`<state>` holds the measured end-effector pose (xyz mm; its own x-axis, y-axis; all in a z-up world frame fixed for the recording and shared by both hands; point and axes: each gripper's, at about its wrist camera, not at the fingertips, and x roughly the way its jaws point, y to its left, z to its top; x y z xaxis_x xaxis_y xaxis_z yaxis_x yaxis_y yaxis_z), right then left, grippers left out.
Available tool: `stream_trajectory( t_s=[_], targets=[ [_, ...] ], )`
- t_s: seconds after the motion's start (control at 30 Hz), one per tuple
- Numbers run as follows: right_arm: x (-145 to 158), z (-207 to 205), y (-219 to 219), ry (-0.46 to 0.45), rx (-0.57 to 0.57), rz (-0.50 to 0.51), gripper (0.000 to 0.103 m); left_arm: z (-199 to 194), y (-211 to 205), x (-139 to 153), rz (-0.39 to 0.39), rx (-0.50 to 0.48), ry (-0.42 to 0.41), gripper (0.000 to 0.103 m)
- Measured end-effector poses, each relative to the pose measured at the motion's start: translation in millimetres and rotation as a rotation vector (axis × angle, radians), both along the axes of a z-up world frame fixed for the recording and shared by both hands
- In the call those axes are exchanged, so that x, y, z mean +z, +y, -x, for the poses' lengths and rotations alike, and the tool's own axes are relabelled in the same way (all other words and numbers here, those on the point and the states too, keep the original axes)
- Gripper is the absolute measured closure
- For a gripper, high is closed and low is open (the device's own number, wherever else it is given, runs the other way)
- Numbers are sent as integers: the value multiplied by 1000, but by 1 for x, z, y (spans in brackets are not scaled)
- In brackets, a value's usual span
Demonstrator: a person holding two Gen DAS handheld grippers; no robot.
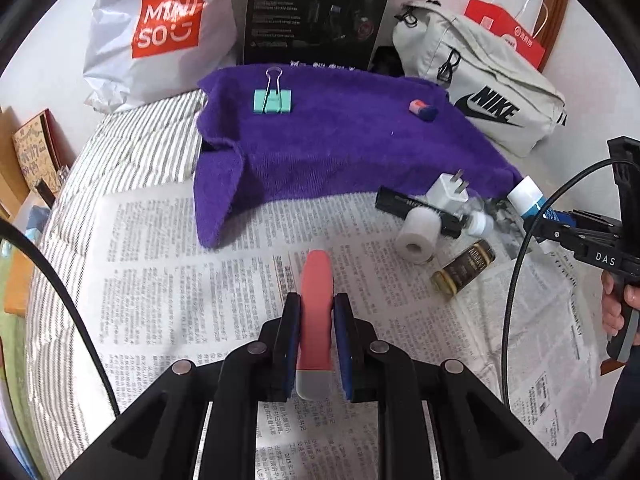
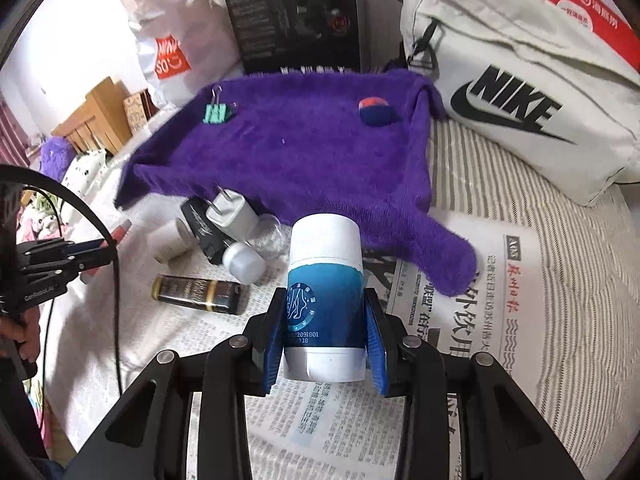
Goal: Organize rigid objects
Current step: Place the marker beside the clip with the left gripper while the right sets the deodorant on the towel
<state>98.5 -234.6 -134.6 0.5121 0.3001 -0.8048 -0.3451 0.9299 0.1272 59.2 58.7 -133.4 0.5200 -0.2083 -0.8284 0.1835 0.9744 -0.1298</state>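
Left wrist view: left gripper (image 1: pixel 316 312) angled down over the newspaper (image 1: pixel 200 264) on the bed, fingers (image 1: pixel 290 336) clamped tight on a pink-and-grey eraser-like bar (image 1: pixel 315 312), pink end forward.
Bar position: held off the paper, short of the purple towel (image 1: pixel 340 148).
Towel contents: green binder clip (image 1: pixel 273 100) at left rear, small red-blue eraser (image 1: pixel 423 109) at right rear, well apart.
Loose pile: right of the towel's near edge; white plug adapter (image 1: pixel 448 194) on a black stick (image 1: pixel 404 206), white roll (image 1: pixel 418 236), dark brown bottle (image 1: pixel 464 266) lying flat.
Right wrist view: right gripper (image 2: pixel 326 340) also pitched down, fingers (image 2: pixel 274 340) narrow, gripping a blue-and-white cylindrical bottle (image 2: pixel 325 292), white cap forward.
Bottle position: above the newspaper, at the towel's near edge.
Right hand: on the handle at the left view's right edge (image 1: pixel 616 312).
Background: white Nike bag (image 2: pixel 520 100) at right.
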Motion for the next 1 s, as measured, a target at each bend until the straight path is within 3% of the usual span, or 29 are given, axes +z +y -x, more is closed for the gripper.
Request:
stream_trajectory(
  t_s=[0.43, 0.73, 1.0],
  targets=[
    [37, -9, -5, -65, -6, -47, 67, -12, -3, 38, 17, -7, -59, 87],
    [47, -44, -1, -71, -6, -39, 67, -43, 1, 55, 25, 1, -82, 87],
    [40, -88, 4, -34, -26, -21, 67, -83, 5, 51, 41, 13, -72, 87]
  ],
)
